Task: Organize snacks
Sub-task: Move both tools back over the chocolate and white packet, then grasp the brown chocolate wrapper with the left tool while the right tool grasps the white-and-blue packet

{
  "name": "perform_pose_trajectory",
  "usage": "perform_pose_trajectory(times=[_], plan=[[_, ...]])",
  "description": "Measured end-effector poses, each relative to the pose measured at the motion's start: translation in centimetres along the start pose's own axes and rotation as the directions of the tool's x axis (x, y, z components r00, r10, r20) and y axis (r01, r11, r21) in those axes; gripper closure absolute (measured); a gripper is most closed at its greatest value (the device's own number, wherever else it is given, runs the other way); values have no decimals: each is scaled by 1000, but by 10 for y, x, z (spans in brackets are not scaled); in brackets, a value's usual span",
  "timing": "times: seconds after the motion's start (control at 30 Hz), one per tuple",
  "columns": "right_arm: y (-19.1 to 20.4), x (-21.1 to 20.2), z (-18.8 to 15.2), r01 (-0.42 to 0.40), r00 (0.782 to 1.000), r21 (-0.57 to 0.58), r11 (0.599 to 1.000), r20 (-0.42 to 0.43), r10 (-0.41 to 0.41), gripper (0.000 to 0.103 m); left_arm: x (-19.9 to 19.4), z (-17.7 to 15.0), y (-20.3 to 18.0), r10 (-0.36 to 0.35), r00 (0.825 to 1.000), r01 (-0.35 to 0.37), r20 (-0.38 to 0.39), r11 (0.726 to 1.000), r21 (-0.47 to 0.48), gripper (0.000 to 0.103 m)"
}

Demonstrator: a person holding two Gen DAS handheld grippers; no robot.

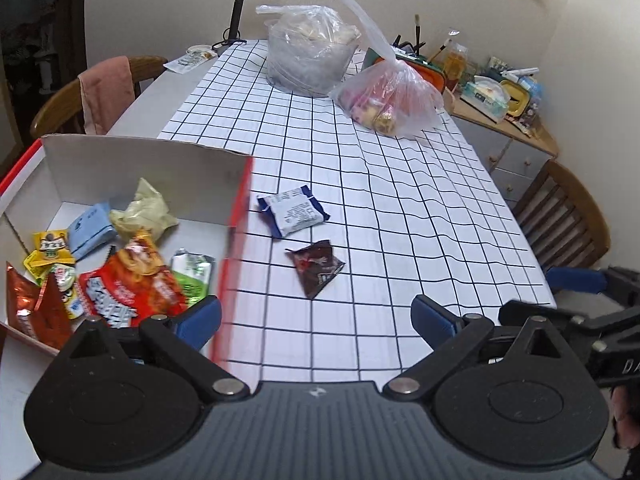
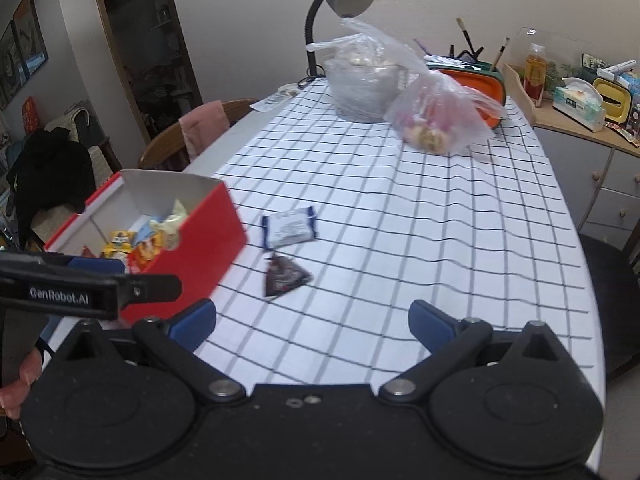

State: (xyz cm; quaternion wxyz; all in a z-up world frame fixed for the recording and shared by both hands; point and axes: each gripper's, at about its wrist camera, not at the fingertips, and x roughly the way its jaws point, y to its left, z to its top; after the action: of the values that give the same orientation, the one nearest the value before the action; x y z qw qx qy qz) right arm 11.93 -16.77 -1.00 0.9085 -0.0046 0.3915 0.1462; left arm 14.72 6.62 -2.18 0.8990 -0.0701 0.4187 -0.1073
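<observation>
Left wrist view: the left gripper (image 1: pixel 316 316) has its jaws wide apart and empty. Ahead of them on the desk (image 1: pixel 400 208) lie a dark packet (image 1: pixel 316 267) and, beyond it, a blue-and-white packet (image 1: pixel 293 216). The red box (image 1: pixel 240 208) of snacks sits beside the left jaw.

Right wrist view: the right gripper (image 2: pixel 312 320) likewise has its jaws apart, empty. Both packets look light, soft and crinkly; pinch across a sealed edge. Motion blur obscures the labels, and the box's near end is cut off.
</observation>
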Motion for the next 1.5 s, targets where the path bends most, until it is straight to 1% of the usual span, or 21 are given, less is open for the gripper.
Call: perform_pose_trajectory(times=[0.1,0.3,0.47,0.57,0.7,0.83,1.03,1.1,1.2,1.27,1.3,1.37,1.5], plan=[[-17,6,6,-13,1000,-23,1000,-16,12,0,12,-1,-16,34,999,-34,3,999,-17,1],[-40,24,22,-75,996,-97,992,-59,69,0,32,0,-35,119,992,-117,33,992,-54,1],[-52,47,40,-88,994,-179,980,-85,73,0,49,1,-44,179,982,-176,53,983,-61,1],[-59,63,48,-91,993,-208,974,-98,72,0,62,2,-48,196,979,-193,52,980,-57,1],[-71,81,52,-93,991,-207,974,-111,71,0,84,6,-48,224,974,-221,29,973,-72,1],[-84,95,48,-88,989,-191,978,-131,63,2,112,13,-46,232,972,-233,-22,968,-91,2],[-104,110,39,-74,986,-157,985,-160,49,3,147,24,-40,274,960,-279,-63,954,-107,3],[-109,114,37,-71,985,-149,986,-167,45,3,155,26,-37,287,955,-295,-78,948,-117,5],[-114,119,35,-65,984,-140,988,-176,40,3,166,28,-32,300,947,-313,-110,941,-127,13],[-116,122,36,-64,983,-140,988,-180,38,3,171,29,-30,299,946,-315,-128,940,-131,23],[-116,124,36,-64,983,-143,988,-182,38,3,173,29,-28,300,944,-317,-138,939,-133,26],[-114,126,37,-67,982,-153,986,-184,38,3,176,29,-26,290,945,-311,-154,940,-141,40],[-109,133,41,-76,981,-177,981,-188,42,3,176,29,-27,259,952,-283,-163,949,-139,52]])
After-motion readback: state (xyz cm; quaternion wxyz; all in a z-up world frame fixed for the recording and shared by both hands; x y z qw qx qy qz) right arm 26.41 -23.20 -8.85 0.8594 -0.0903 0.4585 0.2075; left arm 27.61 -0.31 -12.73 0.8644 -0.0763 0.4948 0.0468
